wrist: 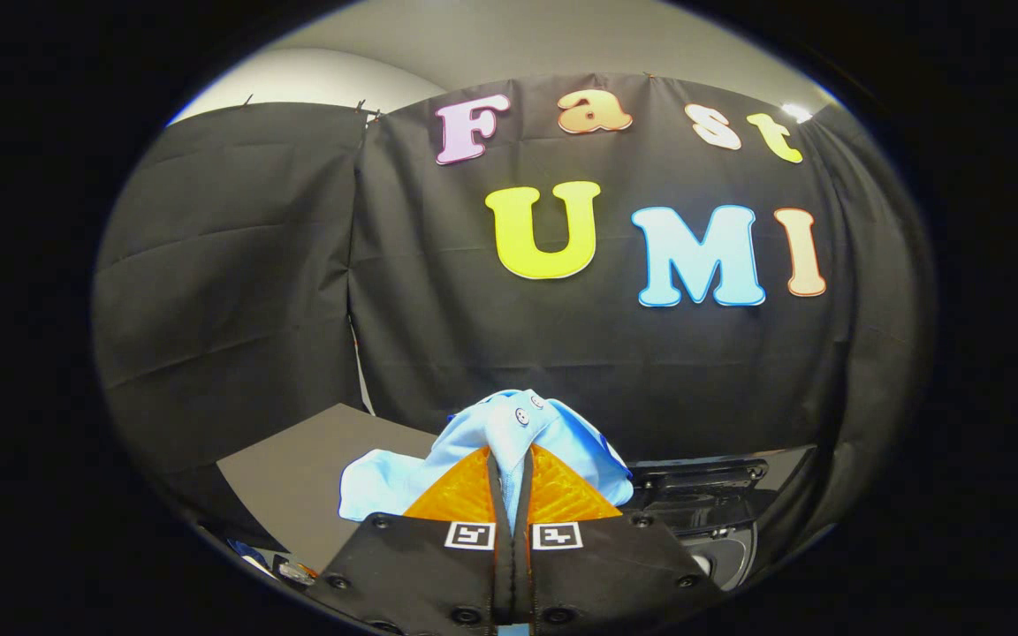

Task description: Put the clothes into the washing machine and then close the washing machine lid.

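In the gripper view we have the fingers (512,481) pressed close together with a fold of the light blue shirt (509,433) pinched between them. The shirt bunches up just ahead of the fingertips, its buttoned part on top, and a sleeve or hem hangs out to the left, over the dark table (297,468). We judge the garment is lifted, held above the table and not resting on it.

The washing machine (708,499) lies to the right of the fingers and a little beyond them: a glossy black body with what looks like its opening low and near. We cannot tell where the lid stands. So we judge the pick-up is done, while the drop into the drum and the closing of the lid are both left.

For room, the space above the table and the machine looks free up to the black cloth wall behind. The machine's near rim is the edge to mind, since the hanging cloth on the left could drag or catch there as we swing right.
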The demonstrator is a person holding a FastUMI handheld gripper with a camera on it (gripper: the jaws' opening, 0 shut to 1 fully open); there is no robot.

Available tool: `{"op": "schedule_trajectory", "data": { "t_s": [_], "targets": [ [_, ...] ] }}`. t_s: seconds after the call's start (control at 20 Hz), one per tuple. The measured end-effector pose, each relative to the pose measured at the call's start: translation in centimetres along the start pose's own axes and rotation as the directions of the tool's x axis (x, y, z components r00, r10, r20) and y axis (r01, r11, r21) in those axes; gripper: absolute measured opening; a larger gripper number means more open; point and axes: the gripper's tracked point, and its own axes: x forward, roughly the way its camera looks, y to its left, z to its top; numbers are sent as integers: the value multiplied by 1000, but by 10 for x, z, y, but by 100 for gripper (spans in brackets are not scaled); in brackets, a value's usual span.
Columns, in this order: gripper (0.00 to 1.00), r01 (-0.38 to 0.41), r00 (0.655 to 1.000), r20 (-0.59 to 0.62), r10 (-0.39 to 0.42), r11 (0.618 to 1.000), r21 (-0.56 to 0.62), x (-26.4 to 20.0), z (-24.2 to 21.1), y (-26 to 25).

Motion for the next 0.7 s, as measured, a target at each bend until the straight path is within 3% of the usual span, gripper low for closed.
{"op": "schedule_trajectory", "data": {
  "t_s": [0.7],
  "targets": [
    [2,151,988,27,-151,988,-13,-25,3,-79]
  ]
}}
